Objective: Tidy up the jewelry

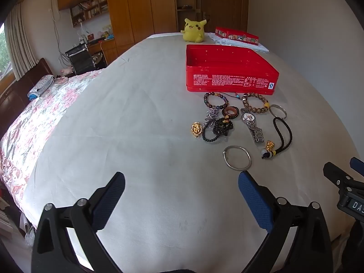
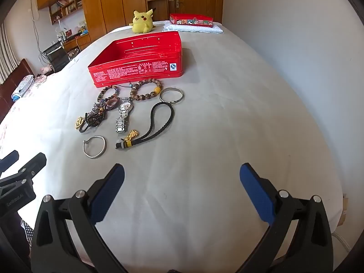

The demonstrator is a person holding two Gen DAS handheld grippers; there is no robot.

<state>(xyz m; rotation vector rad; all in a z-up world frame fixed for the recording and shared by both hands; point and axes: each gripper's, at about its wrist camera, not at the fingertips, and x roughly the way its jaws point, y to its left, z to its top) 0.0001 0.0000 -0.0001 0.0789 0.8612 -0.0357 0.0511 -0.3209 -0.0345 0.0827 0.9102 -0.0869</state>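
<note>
jaws wide apart on both grippers, nothing held.

left wrist view: left gripper (image 1: 181, 183) hangs over bare bed sheet (image 1: 136, 136). jewelry cluster sits at 1 o'clock from it, just in front of the open red tin (image 1: 229, 72), which looks empty. nearest piece is the thin silver bangle (image 1: 237, 158), just beyond the right-hand pad. past it: metal watch (image 1: 251, 125), black cord loop with gold charm (image 1: 281, 136), tangle of dark bead strands (image 1: 218, 128), gold ring (image 1: 196, 129), two beaded bracelets close against the tin wall (image 1: 256, 103). right gripper's tip pokes in at 3 o'clock.

right wrist view: right gripper (image 2: 182, 175) also over bare sheet, cluster at 11 o'clock. cord loop's charm end (image 2: 130, 140) and the bangle (image 2: 95, 146) are closest.

handling, my read: everything light. bangle is rigid, thin, likely slick, lies flat on soft sheet; pinch across the wire, pads pressing slightly into the bedding. watch is the heaviest, band floppy; grab the case or mid-band. cord loop is limp; take the charm knot. bead strands are tangled, likely to drag neighbours. ring is small, easy to fumble.
</note>
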